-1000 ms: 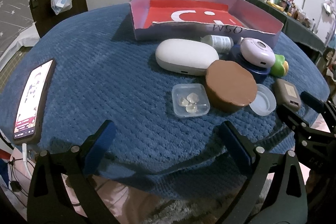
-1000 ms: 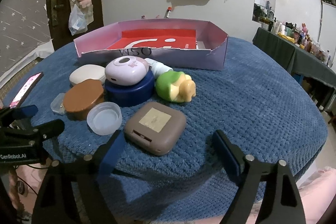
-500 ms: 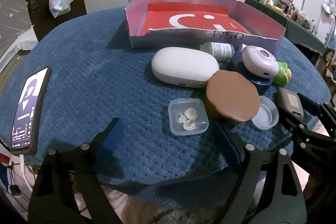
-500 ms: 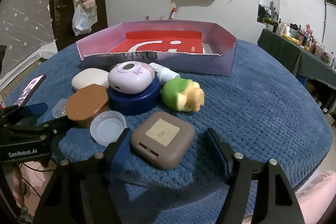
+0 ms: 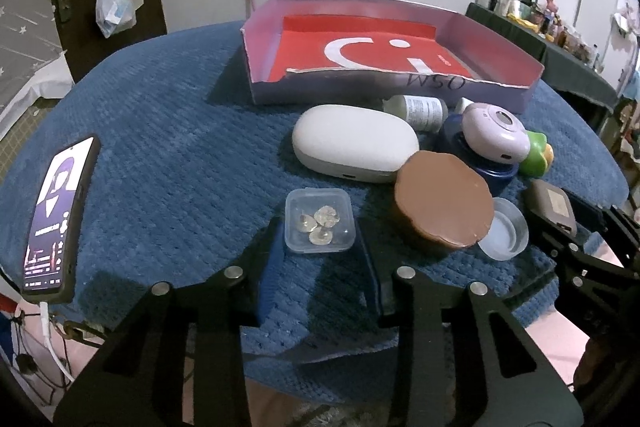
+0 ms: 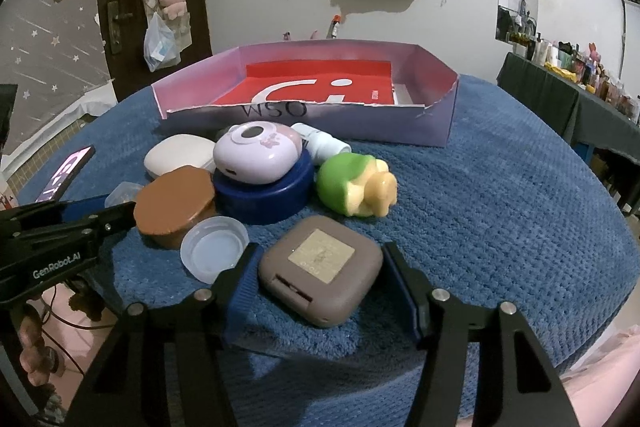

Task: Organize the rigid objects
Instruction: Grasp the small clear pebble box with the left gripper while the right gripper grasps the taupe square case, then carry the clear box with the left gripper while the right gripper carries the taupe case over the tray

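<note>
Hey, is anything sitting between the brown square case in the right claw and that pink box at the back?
Yes. The green and yellow toy, the blue tub with the lilac case on top, and a white bottle lie between the brown case and the box.

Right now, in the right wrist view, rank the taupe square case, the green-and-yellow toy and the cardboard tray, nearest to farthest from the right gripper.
1. taupe square case, between the fingers.
2. green-and-yellow toy, just beyond, slightly right.
3. cardboard tray, at the back.

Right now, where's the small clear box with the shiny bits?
In the left wrist view the clear box sits between the left gripper's fingertips, just left of the brown lid.
</note>
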